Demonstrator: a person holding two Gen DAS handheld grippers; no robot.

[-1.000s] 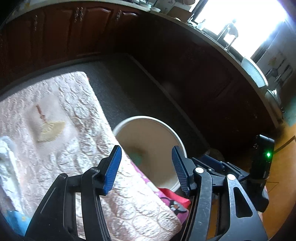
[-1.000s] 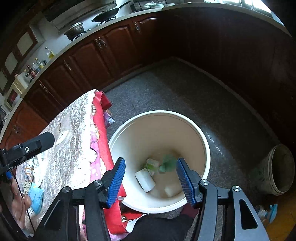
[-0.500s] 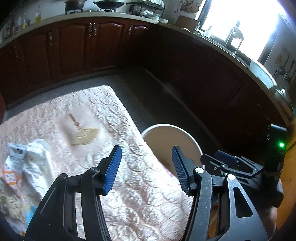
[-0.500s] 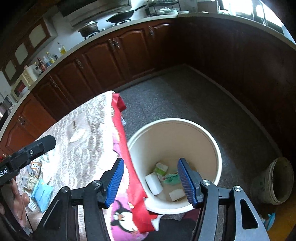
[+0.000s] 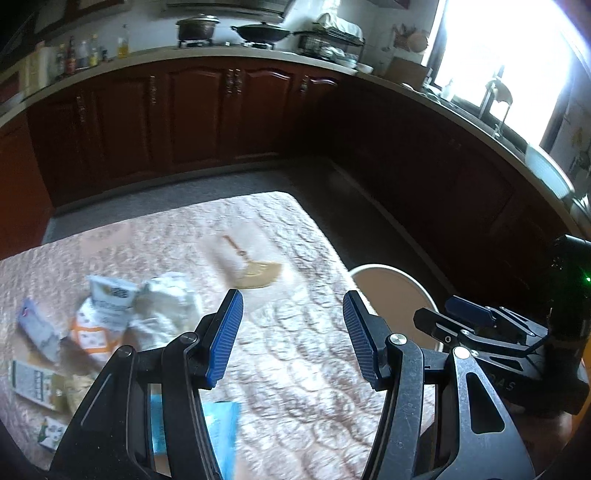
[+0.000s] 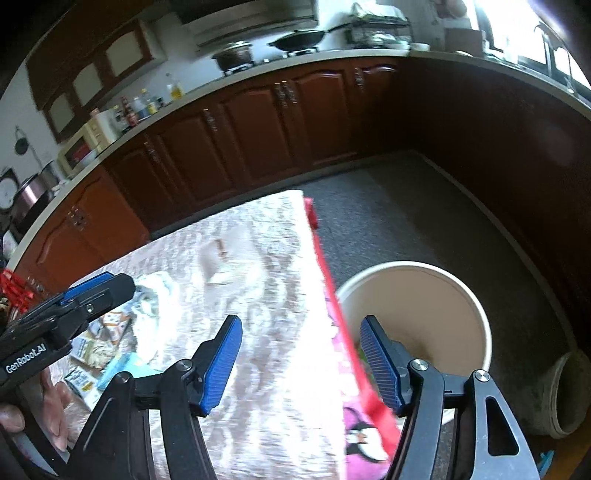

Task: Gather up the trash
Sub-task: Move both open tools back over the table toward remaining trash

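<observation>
Quilted tablecloth (image 5: 314, 369); round cream bucket (image 6: 476, 306)

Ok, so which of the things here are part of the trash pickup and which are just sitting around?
Part of the job:
- white crumpled bag
- orange and white wrapper
- blue packet
- small printed packets
- cream bucket, the bin
- left gripper and right gripper, both empty

Just lying about:
- quilted table cover
- wok
- pot
- bottles
- old pail
</observation>
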